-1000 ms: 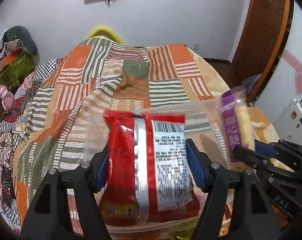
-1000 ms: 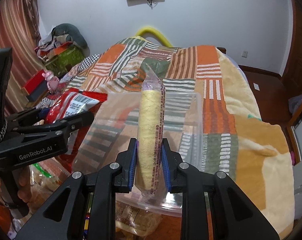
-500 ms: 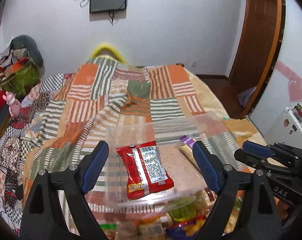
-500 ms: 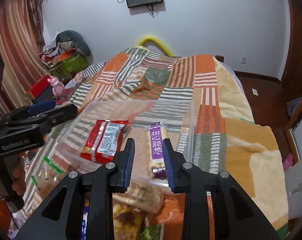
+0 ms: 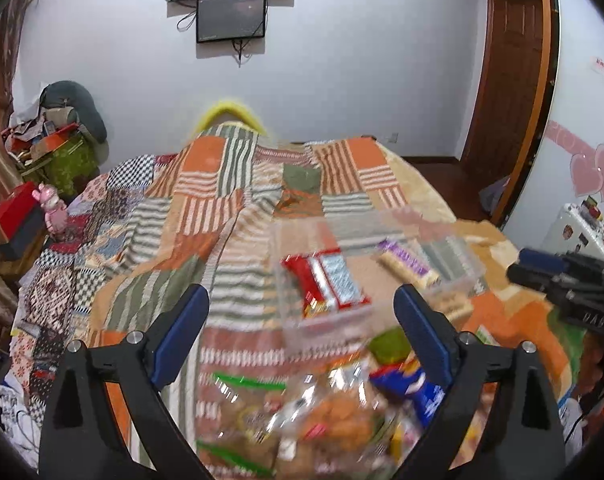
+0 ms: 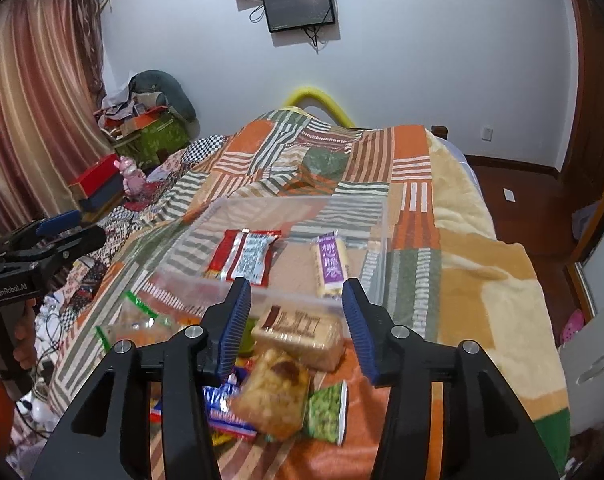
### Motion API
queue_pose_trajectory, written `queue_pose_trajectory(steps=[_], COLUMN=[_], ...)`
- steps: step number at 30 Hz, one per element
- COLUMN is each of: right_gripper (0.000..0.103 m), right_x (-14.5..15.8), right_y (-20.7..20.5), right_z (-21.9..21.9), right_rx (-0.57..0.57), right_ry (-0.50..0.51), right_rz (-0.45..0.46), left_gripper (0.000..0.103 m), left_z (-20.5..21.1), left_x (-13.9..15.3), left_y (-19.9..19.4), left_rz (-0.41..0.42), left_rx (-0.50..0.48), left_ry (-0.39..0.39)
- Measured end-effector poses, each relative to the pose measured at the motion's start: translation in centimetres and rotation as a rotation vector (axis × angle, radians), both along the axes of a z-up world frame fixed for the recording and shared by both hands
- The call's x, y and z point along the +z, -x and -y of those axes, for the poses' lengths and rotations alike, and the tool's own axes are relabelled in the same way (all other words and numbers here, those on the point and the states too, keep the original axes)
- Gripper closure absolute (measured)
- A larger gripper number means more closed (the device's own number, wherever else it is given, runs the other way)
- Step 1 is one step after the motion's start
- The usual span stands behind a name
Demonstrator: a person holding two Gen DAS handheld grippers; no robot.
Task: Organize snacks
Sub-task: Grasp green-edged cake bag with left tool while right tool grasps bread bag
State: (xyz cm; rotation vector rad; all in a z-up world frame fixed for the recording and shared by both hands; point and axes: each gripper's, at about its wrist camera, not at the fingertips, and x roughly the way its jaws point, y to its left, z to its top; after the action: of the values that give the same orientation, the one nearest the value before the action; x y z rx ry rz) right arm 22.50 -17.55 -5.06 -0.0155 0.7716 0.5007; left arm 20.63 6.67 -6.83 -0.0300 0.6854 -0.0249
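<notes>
A clear plastic bin point(image 6: 377, 236) sits on the patchwork bedspread and also shows in the left wrist view point(image 5: 453, 248). In it lie a red snack packet point(image 6: 244, 256) point(image 5: 325, 280) and a purple-labelled yellow roll point(image 6: 329, 264) point(image 5: 407, 266). My left gripper point(image 5: 300, 330) is open and empty above the near pile. My right gripper point(image 6: 296, 318) is open and empty, raised over a brown wafer pack point(image 6: 298, 330), a cookie bag point(image 6: 274, 388), a green packet point(image 6: 325, 412) and a blue bar point(image 6: 226, 408).
The pile of loose snacks lies in front of the bin, blurred in the left wrist view point(image 5: 321, 412). The bedspread point(image 6: 405, 152) stretches beyond. Clutter and a red box point(image 6: 98, 180) stand at the left. A wooden door point(image 5: 509, 80) is at the right.
Both grippers let go of their snacks, which now lie in the bin. Both have opened wide and drawn back and up toward the near pile.
</notes>
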Motion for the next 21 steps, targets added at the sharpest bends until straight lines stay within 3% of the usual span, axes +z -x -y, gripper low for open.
queue_pose_trajectory(steps=[4, 10, 21], right_gripper=[0.054, 0.049, 0.042], right_x=[-0.8, -2.7, -5.9], right_y=[1.3, 2.3, 2.2], right_z=[-0.1, -0.4, -0.7], right_rx=[0.004, 0.007, -0.007], right_ry=[0.012, 0.055, 0.055], right_rz=[-0.016, -0.058, -0.16], left_gripper=[0.008, 0.008, 0.008], left_z=[-1.6, -4.8, -7.7], left_x=[-2.2, -6.1, -12.5], left_y=[1.9, 3.4, 3.3], left_rz=[-0.047, -0.133, -0.27], left_rx=[0.022, 0.08, 0.117], left_ry=[-0.013, 0.028, 0.086])
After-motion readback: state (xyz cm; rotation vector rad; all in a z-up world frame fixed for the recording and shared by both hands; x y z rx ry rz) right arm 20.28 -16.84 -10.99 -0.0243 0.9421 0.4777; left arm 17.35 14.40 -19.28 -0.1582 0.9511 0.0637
